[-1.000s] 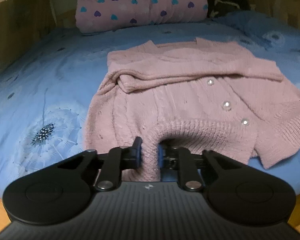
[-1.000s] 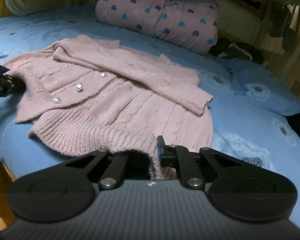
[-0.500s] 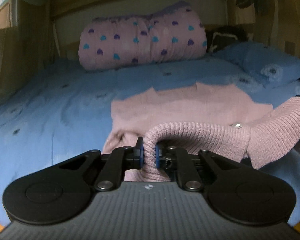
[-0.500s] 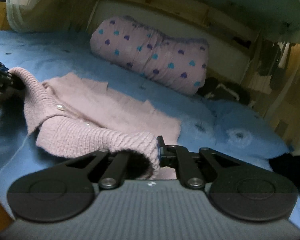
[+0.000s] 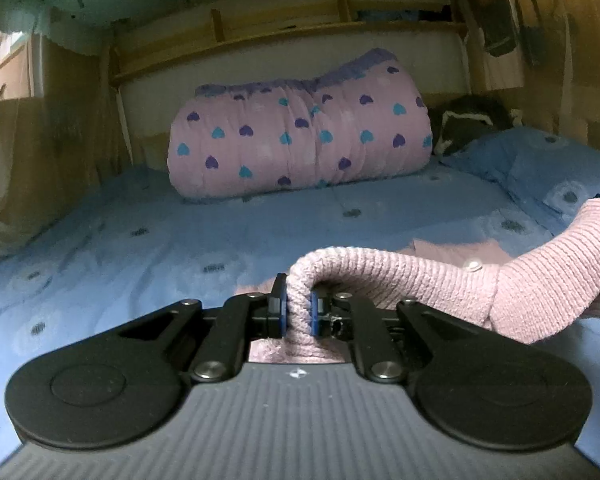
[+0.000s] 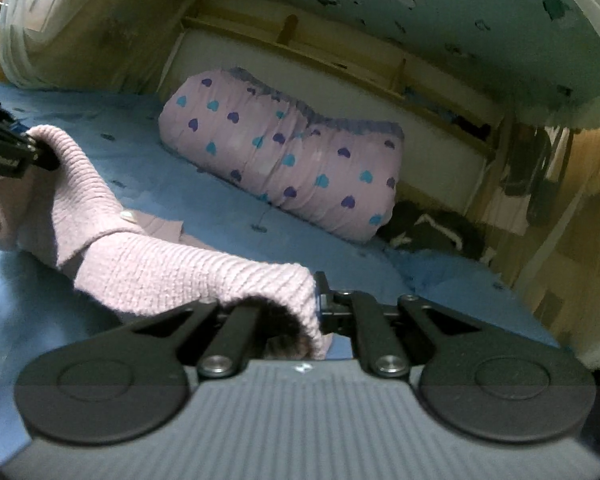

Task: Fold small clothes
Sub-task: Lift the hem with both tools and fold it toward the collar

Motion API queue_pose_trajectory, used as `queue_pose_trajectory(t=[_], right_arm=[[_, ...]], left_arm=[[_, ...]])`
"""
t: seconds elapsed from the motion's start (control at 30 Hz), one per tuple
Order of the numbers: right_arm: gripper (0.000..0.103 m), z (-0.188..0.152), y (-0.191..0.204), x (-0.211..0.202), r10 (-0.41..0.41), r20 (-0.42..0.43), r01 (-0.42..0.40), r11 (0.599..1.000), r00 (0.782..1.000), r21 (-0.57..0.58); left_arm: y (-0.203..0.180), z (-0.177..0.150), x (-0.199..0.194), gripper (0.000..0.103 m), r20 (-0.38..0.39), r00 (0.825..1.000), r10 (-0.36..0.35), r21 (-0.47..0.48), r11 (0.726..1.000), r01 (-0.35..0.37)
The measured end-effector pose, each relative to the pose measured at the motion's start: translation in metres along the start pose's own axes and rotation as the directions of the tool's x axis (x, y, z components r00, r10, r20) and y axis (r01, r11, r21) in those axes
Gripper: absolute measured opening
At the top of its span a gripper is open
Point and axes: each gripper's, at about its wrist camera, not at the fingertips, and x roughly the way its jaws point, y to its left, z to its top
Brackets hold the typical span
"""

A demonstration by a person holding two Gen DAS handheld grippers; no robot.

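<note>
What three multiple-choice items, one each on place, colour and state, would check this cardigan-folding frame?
1. Where is the rolled heart-print quilt?
A. at the far end of the bed
B. on the floor
C. on top of the cardigan

2. What colour is the bed sheet?
A. green
B. blue
C. white

3. What is the left gripper doing?
A. open over the sheet
B. shut on nothing
C. shut on the pink knitted cardigan's ribbed hem

Key: 1 A, it lies against the headboard beyond the cardigan; 2 B, blue with a dandelion print; 3 C, the blue pads pinch a fold of the knit.
</note>
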Motion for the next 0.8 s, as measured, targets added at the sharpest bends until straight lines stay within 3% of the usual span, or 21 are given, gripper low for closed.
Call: queue_pose_trajectory(t=[0.53, 0.8], right_arm=[[0.008, 0.03, -0.01, 0.065, -0.099, 0.054, 0.102, 0.994, 0.994, -0.05], [0.008, 0.033, -0.009, 0.123, -0.124, 0.044, 0.126, 0.99, 0.991, -0.067]], left_arm=[[-0.007, 0.062, 0.091, 0.013, 0.045, 0.998, 0.045, 0.022, 0.999, -0.046], [-0.01, 0.067, 0.17, 0.013, -0.024, 0.997, 0.077, 0.057, 0.996, -0.075]])
